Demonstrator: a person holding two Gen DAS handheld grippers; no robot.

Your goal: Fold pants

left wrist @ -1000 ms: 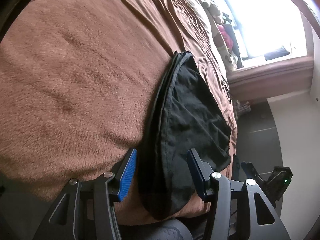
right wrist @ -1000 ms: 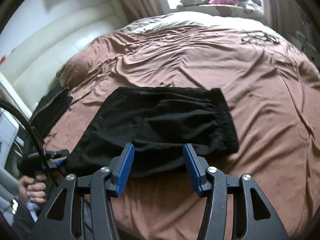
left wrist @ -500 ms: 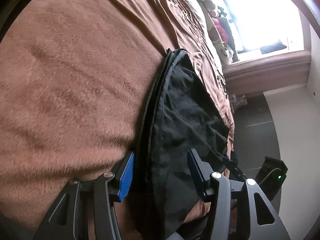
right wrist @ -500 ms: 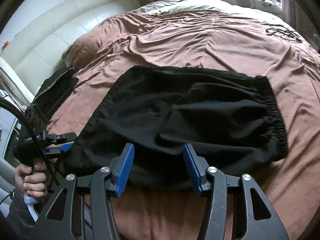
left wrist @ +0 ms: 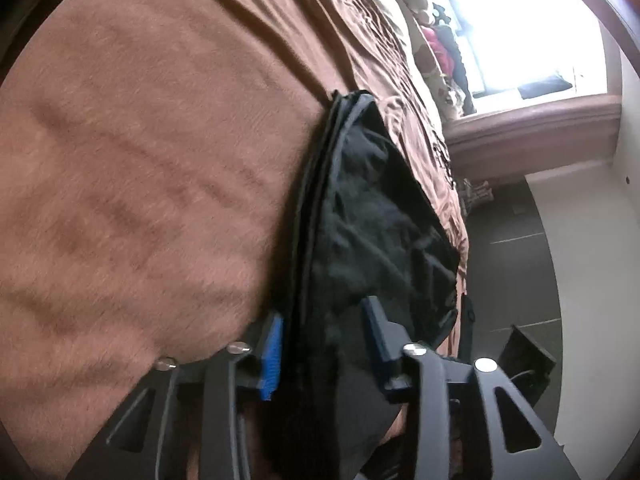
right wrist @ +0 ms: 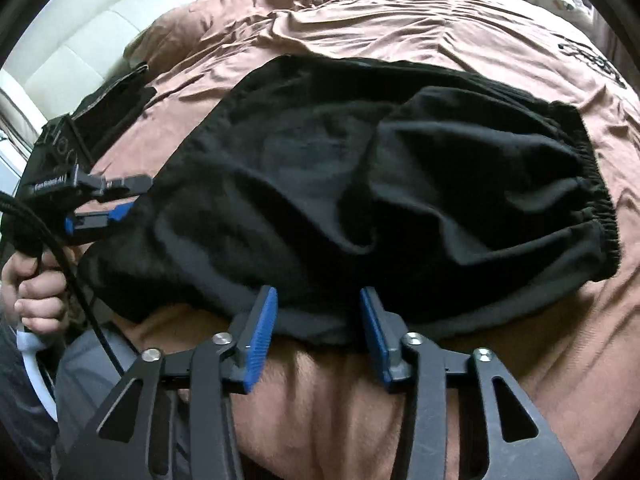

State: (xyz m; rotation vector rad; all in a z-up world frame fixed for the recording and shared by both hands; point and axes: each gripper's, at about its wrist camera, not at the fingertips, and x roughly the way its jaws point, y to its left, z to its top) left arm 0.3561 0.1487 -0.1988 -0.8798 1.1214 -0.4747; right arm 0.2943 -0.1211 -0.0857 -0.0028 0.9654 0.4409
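The black pants lie on the brown bed, and both tongs, left and right, are wide open, holding nothing, so each should bite the near edge firmly before lifting.

Daylight is admitted through a window that is blown out to plain white in the left wrist view, with glare spread over its frame. The brown bedspread is evenly lit but rendered soft and smeared by motion blur. The black pants are shown so dark that little fold detail is kept, and soft shadows are cast under their near edge. Strong fisheye bending and black vignetted corners are seen in both views. The right wrist view is sharper.
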